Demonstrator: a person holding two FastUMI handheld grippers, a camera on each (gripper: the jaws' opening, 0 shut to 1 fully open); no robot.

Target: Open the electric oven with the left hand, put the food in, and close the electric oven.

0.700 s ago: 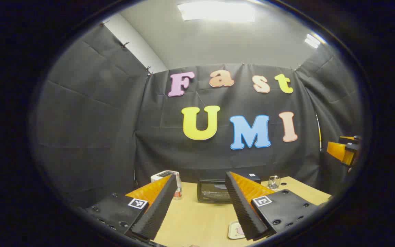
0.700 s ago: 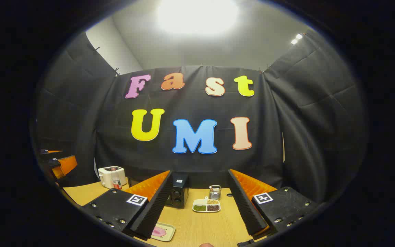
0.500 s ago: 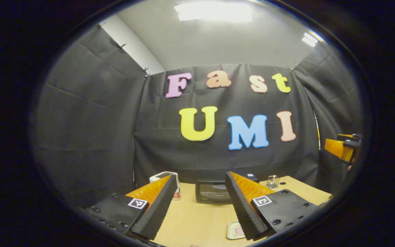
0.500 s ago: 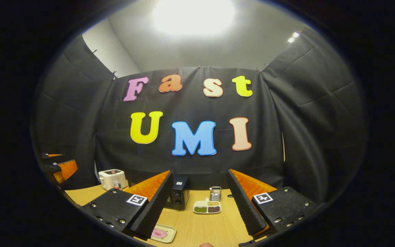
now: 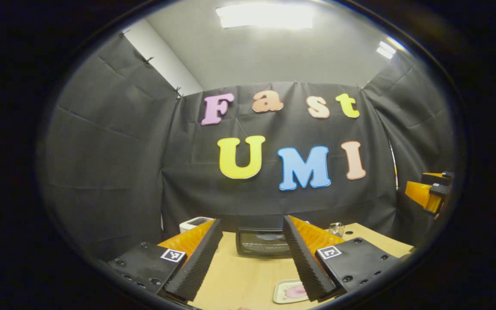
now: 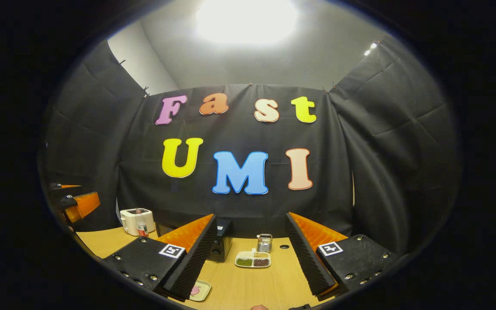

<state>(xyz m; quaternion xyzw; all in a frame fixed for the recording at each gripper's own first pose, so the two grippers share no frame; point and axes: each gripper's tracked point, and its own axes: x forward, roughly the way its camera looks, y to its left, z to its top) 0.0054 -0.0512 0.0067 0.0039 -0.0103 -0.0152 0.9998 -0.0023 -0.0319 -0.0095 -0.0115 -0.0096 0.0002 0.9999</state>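
Note:
The black electric oven (image 5: 260, 242) stands at the back of the wooden table (image 5: 239, 275), its glass door up and closed; its control side (image 6: 221, 246) peeks out behind a finger in the right gripper view. A small tray with pink food (image 5: 290, 291) lies on the table near me, also seen as the tray (image 6: 198, 290) low in the right gripper view. My left gripper (image 5: 249, 262) hangs open well short of the oven, holding nothing. My right gripper (image 6: 250, 262) is open and holds nothing too. The right gripper (image 5: 429, 193) also shows at the far right edge, the left gripper (image 6: 73, 204) at the far left edge.
A white toaster (image 6: 135, 220) with a small bottle (image 6: 141, 227) in front stands at the back left. A divided dish of beans (image 6: 253, 260) and a glass jar (image 6: 264, 242) sit right of the oven.
Both views have drifted slightly: the oven and tray shifted left in the left gripper view, and the table things slid left and down in the right gripper view. Both grippers stayed open.

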